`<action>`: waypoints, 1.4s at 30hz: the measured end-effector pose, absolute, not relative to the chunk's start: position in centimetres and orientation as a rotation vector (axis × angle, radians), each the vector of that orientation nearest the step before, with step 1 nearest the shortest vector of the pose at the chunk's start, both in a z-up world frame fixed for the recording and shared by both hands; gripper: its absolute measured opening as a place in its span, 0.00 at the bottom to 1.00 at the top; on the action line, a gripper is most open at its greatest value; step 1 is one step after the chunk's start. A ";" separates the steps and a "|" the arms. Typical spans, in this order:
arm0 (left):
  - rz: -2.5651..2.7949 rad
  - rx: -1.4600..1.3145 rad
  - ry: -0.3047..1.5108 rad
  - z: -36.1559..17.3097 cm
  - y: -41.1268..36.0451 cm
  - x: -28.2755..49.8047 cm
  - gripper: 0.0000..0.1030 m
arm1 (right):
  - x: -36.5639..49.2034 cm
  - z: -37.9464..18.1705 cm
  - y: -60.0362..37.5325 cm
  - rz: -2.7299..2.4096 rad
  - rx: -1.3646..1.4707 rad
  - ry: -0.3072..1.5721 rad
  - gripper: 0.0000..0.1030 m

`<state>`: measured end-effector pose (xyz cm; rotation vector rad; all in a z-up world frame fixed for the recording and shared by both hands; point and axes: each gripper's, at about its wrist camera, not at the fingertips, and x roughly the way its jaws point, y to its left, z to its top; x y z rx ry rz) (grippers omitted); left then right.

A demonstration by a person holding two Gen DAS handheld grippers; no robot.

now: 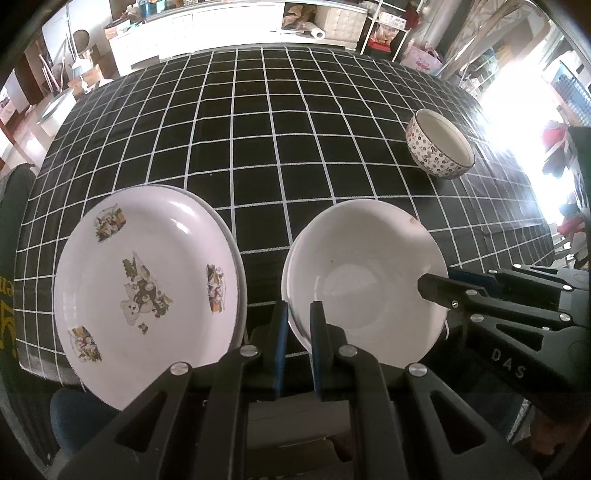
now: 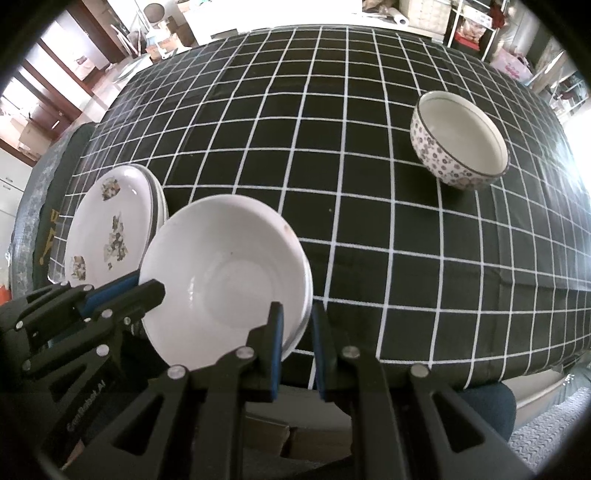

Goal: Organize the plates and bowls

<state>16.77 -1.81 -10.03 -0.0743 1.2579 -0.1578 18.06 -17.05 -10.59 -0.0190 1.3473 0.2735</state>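
Observation:
A plain white bowl stack point(image 1: 364, 280) point(image 2: 225, 277) sits near the table's front edge. My left gripper point(image 1: 298, 321) straddles its left rim, one finger inside, one outside. My right gripper point(image 2: 297, 325) straddles its right rim the same way. Both jaws stand close about the rim; the rim fills the gap. A stack of white plates with flower prints point(image 1: 147, 291) point(image 2: 107, 229) lies just left of the bowls. A patterned bowl point(image 1: 439, 146) point(image 2: 460, 140) stands upright at the far right.
The table wears a black cloth with a white grid point(image 1: 258, 129) point(image 2: 295, 129). Shelves and boxes point(image 1: 332, 22) stand beyond its far edge. A blue chair seat point(image 1: 77, 417) shows below the front edge.

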 end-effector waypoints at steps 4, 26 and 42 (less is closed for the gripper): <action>-0.160 -0.083 1.252 -9.7 -1.5 16.6 0.09 | 18.0 -10.1 -17.2 0.273 -0.013 1.334 0.18; -0.260 -0.058 1.102 -2.4 -4.3 16.0 0.09 | 18.0 -4.5 -22.0 0.276 0.093 1.216 0.18; -0.372 -0.045 1.120 -0.4 -11.2 21.9 0.09 | 21.9 -1.7 -29.8 0.173 0.157 1.176 0.18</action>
